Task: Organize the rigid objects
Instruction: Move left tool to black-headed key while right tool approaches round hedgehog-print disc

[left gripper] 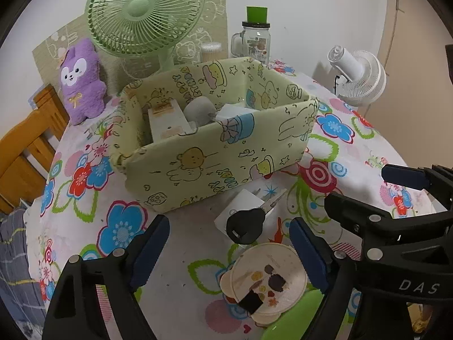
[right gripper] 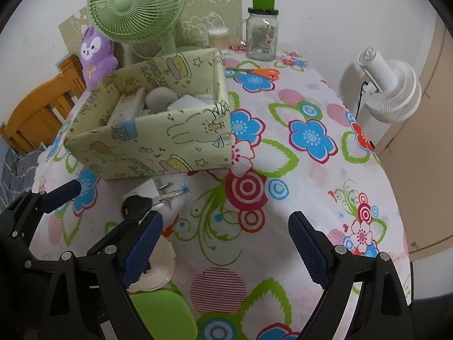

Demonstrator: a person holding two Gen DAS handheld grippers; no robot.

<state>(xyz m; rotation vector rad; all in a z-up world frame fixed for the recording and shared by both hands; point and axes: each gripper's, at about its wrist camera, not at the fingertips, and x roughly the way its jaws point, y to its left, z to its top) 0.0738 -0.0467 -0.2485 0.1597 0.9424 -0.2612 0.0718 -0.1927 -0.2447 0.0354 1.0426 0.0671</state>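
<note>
A black-headed key [left gripper: 245, 225] lies on a white plug adapter [left gripper: 240, 204], just in front of a pale green cartoon-print box [left gripper: 215, 153]. My left gripper [left gripper: 228, 226] hangs open over the key, one blue pad on each side and neither touching it. Nearer me sits a round cream bear-shaped compact [left gripper: 269, 277], and below it a flat green thing [left gripper: 291, 317]. In the box [right gripper: 158, 147] are white items and a grey round object [right gripper: 161, 97]. To the right of the key [right gripper: 136, 205], my right gripper [right gripper: 226, 218] stands open over bare floral cloth, holding nothing.
Behind the box stand a green desk fan [left gripper: 141, 14], a purple plush [left gripper: 80, 82] and a glass jar with a green lid [right gripper: 262, 31]. Orange scissors [right gripper: 260, 73] lie at the back right. A white fan [right gripper: 388, 90] is past the table's right edge, and a wooden chair [left gripper: 25, 147] to the left.
</note>
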